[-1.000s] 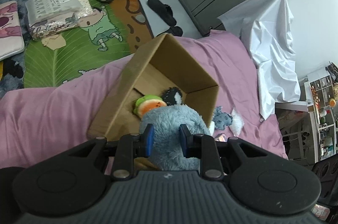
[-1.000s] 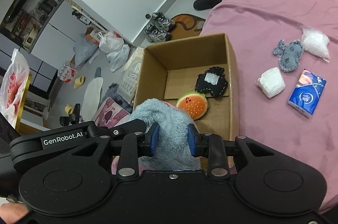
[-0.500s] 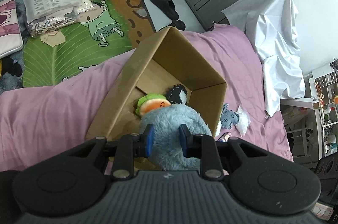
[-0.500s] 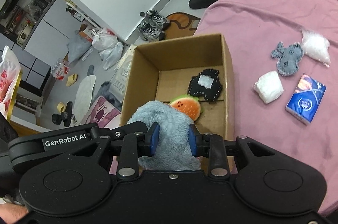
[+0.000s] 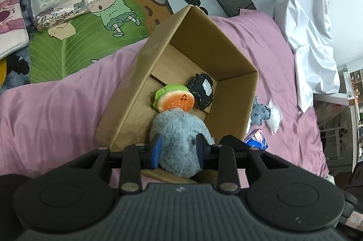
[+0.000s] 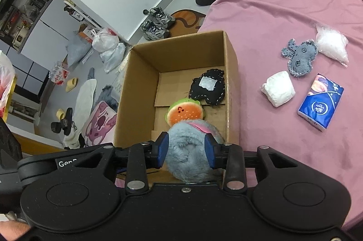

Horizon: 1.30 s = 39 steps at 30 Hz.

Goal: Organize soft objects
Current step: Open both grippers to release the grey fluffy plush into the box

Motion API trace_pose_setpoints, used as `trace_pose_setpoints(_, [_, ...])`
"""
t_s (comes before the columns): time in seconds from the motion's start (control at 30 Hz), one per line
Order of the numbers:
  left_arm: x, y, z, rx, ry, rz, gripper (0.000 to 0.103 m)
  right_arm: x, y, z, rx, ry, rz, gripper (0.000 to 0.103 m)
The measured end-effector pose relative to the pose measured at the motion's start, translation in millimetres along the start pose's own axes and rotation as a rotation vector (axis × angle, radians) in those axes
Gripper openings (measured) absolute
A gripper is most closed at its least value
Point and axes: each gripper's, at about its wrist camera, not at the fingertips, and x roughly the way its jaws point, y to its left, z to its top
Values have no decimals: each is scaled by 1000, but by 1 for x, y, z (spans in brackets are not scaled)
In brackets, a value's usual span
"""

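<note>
Both claws grip one fluffy blue plush (image 5: pixel 179 138): the left gripper (image 5: pixel 179 147) and the right gripper (image 6: pixel 187 151) press it between their pads. It hangs inside the cardboard box (image 6: pixel 179 48), just behind the burger plush (image 6: pixel 185 112).

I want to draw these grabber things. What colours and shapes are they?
Both are chunky black plastic. The left gripper has a ribbed grey top, two round discs, silver screws and blue-padded jaws. The right gripper looks alike, but smooth and speckled, with white "Gen" lettering partly hidden on its side.
</note>
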Motion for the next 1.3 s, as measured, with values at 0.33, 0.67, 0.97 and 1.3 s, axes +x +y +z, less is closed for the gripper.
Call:
trace_pose_setpoints(0.33, [-15, -17, -3, 59, -42, 47, 47, -19, -6, -1, 2, -26, 19, 49])
trace_pose_setpoints(0.67, [-26, -32, -14, 107, -98, 113, 78, -39, -24, -5, 17, -69, 1, 65])
trace_pose_setpoints(0.97, [-35, -43, -25, 125, -121, 116, 80, -60, -44, -11, 34, -110, -22, 76])
trace_pose_setpoints(1.3, [-43, -66, -38, 176, -208, 112, 91, -80, -65, -16, 36, -173, -45, 90])
